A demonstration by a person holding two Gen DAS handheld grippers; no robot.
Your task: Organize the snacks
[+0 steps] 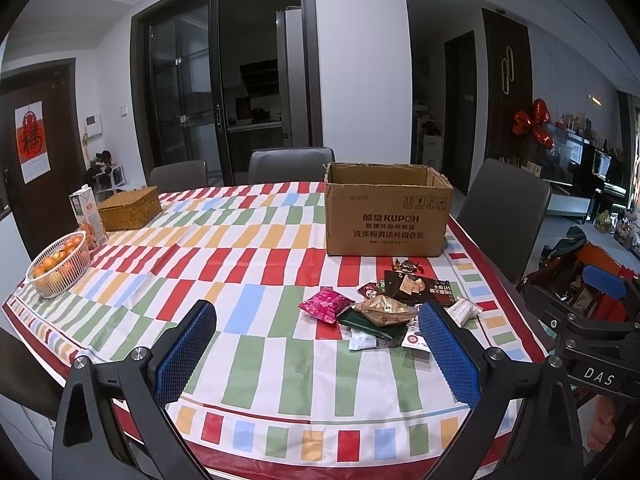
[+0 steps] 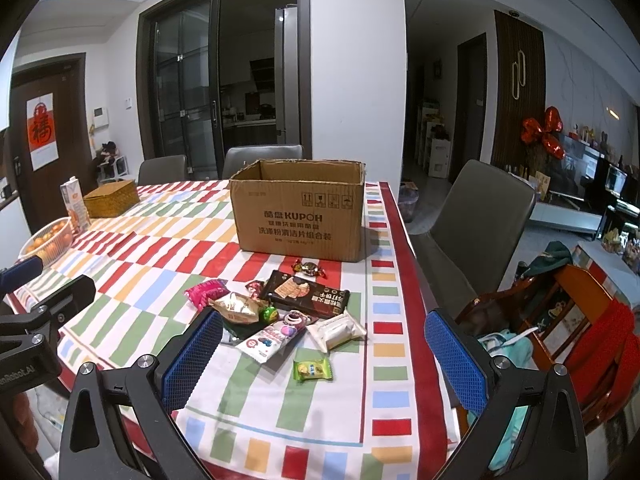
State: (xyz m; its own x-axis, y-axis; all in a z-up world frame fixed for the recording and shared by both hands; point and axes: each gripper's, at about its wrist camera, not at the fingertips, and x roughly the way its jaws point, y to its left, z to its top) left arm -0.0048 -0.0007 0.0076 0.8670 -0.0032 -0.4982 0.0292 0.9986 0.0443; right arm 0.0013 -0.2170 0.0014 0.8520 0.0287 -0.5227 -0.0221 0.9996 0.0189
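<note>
Left gripper (image 1: 316,328): jaws apart, empty | Right gripper (image 2: 324,334): jaws apart, empty | Snack packets (image 2: 276,312): heaped near table's right edge, just before open cardboard box (image 2: 300,216) | Handling: judged light, soft, slippery, crushable; pinch sealed edges, green packet (image 2: 313,371) lies apart, easiest first.

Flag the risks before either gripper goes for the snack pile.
1. The snacks overlap in a heap: the gold packet lies against the pink packet and the dark chocolate box, so wide-open jaws may drag neighbours along.
2. The white packet and small green packet lie towards the table's right edge; a nudge might push them off.
3. The cardboard box has tall walls; a low carry could clip its rim.
</note>
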